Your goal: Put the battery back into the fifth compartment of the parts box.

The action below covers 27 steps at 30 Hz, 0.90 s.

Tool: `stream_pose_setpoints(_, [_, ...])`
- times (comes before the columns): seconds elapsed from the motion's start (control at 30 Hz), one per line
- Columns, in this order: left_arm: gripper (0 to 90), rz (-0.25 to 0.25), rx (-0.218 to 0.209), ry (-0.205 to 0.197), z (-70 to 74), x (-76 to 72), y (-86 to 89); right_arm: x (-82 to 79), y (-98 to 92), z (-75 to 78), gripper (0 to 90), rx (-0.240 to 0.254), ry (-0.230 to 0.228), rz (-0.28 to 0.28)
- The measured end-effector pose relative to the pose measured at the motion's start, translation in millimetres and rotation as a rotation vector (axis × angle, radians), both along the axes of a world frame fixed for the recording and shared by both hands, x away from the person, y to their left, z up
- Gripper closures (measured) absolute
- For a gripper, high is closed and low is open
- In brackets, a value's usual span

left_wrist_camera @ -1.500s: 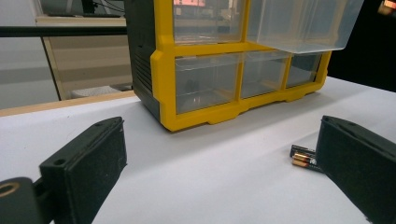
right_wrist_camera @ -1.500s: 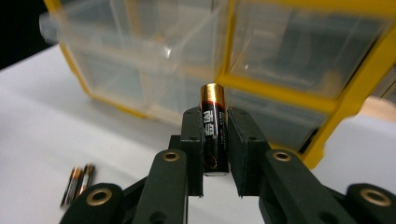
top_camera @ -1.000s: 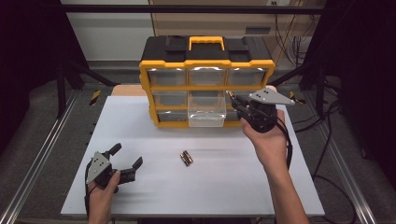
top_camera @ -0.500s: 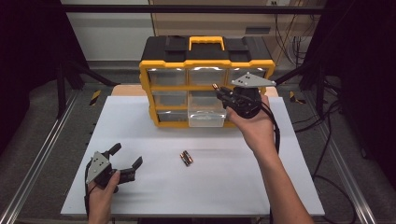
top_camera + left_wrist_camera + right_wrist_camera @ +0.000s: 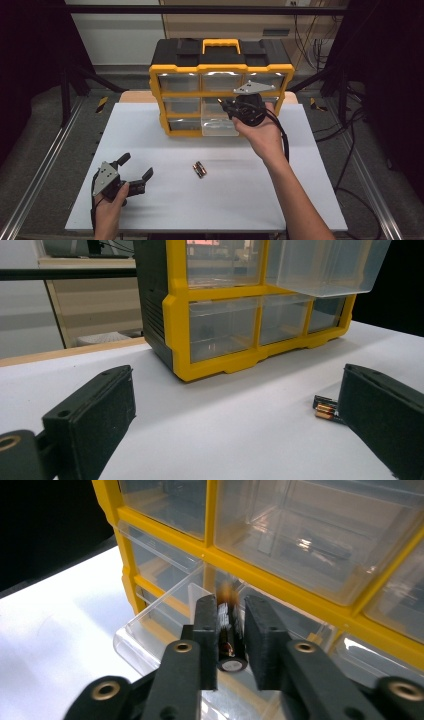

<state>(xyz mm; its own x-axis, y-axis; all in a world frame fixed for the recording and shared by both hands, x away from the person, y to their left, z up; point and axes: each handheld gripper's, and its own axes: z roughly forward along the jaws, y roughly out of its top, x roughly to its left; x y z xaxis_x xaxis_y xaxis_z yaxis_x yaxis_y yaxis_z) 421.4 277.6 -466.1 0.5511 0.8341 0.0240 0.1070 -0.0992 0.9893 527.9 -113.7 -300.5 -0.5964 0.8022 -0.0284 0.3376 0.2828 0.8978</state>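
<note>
The right gripper (image 5: 231, 645) pinches a battery (image 5: 229, 647) above the open drawer (image 5: 218, 127); small, rigid, slick, best gripped mid-barrel; two batteries (image 5: 199, 169) lie at the left gripper (image 5: 134, 169)'s two o'clock, its jaws wide, empty.

Ahead of the black left gripper (image 5: 134, 171) stands a yellow-framed organizer (image 5: 220, 87) with a black top and clear drawers on the white table (image 5: 165, 210), while black right tongs (image 5: 231, 630) flank a black-and-copper battery (image 5: 229, 645).
</note>
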Motion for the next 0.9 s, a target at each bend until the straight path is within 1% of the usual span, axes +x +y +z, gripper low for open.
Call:
stream_pose_setpoints(0.07, [2.0, 0.004, 0.001, 0.002, 1.2, -0.4, 1.2, 1.3, 0.0, -0.2, 58.7, 0.015, -0.008, 0.004])
stream_pose_setpoints(0.13, [2.0, 0.008, 0.005, 0.002, 2.6, -1.2, 2.1, 0.1, -0.4, 2.5, 52.6, 0.033, -0.032, 0.001])
stream_pose_setpoints(0.17, [2.0, 0.007, 0.004, 0.003, 2.9, -1.6, 2.5, -0.5, -0.6, 4.4, 49.4, 0.040, -0.037, 0.002])
stream_pose_setpoints(0.23, [2.0, 0.003, -0.001, 0.011, 3.0, -2.5, 3.3, -1.1, -1.7, 8.6, 43.8, 0.041, -0.060, -0.013])
stream_pose_setpoints(0.27, [2.0, 0.003, 0.002, 0.012, 3.5, -2.7, 3.8, -1.0, -2.6, 10.6, 40.5, 0.042, -0.062, -0.020])
stream_pose_setpoints(0.3, [2.0, 0.003, -0.004, 0.013, 3.7, -3.0, 3.8, -0.6, -4.0, 12.6, 37.4, 0.044, -0.063, -0.025])
stream_pose_setpoints(0.33, [2.0, 0.002, -0.002, 0.014, 3.7, -3.4, 4.4, -0.3, -5.3, 14.0, 35.9, 0.047, -0.068, -0.031])
stream_pose_setpoints(0.4, [2.1, 0.008, 0.012, 0.016, 3.5, -4.6, 5.9, 0.3, -7.1, 15.3, 30.8, 0.058, -0.077, -0.035])
stream_pose_setpoints(0.47, [2.2, 0.009, -0.002, 0.018, 4.6, -5.6, 7.4, 1.1, -7.7, 15.6, 25.6, 0.056, -0.070, -0.042])
stream_pose_setpoints(0.5, [2.2, 0.006, 0.000, 0.014, 5.6, -6.6, 7.5, 0.2, -7.7, 16.1, 23.3, 0.053, -0.069, -0.045])
stream_pose_setpoints(0.53, [2.1, 0.006, 0.017, 0.009, 6.6, -7.2, 7.5, -1.5, -7.6, 16.5, 20.3, 0.049, -0.074, -0.049])
stream_pose_setpoints(0.57, [2.1, 0.013, 0.025, 0.007, 6.9, -7.4, 7.1, -3.9, -8.4, 17.3, 17.9, 0.045, -0.075, -0.056])
stream_pose_setpoints(0.6, [2.3, 0.010, 0.025, 0.002, 6.4, -7.1, 6.3, -6.6, -10.0, 18.1, 17.0, 0.049, -0.077, -0.065])
stream_pose_setpoints(0.63, [2.1, 0.000, 0.042, 0.001, 5.1, -6.7, 5.0, -9.1, -11.7, 18.0, 15.2, 0.058, -0.075, -0.077])
stream_pose_setpoints(0.67, [1.9, 0.002, 0.072, 0.004, 3.4, -6.6, 3.2, -11.1, -13.2, 17.5, 13.1, 0.066, -0.064, -0.089])
stream_pose_setpoints(0.7, [2.0, 0.008, 0.093, 0.005, 2.0, -6.6, 1.8, -13.1, -14.7, 15.9, 12.1, 0.073, -0.055, -0.093])
stream_pose_setpoints(0.73, [2.1, 0.008, 0.091, 0.005, 1.7, -6.8, 0.4, -15.4, -15.4, 13.3, 11.4, 0.077, -0.049, -0.099])
stream_pose_setpoints(0.77, [2.1, -0.001, 0.084, 0.006, 2.1, -7.1, -1.1, -17.9, -15.6, 9.8, 11.1, 0.074, -0.055, -0.102])
stream_pose_setpoints(0.8, [2.0, -0.008, 0.091, 0.004, 2.7, -7.8, -3.0, -20.6, -15.8, 5.5, 10.9, 0.069, -0.063, -0.097])
stream_pose_setpoints(0.87, [2.0, -0.007, 0.119, -0.001, 1.3, -10.3, -5.5, -25.6, -16.8, -3.6, 10.3, 0.053, -0.076, -0.085])
stream_pose_setpoints(0.9, [2.0, -0.006, 0.120, -0.002, -1.0, -11.3, -5.9, -28.6, -17.6, -8.4, 10.3, 0.057, -0.074, -0.088])
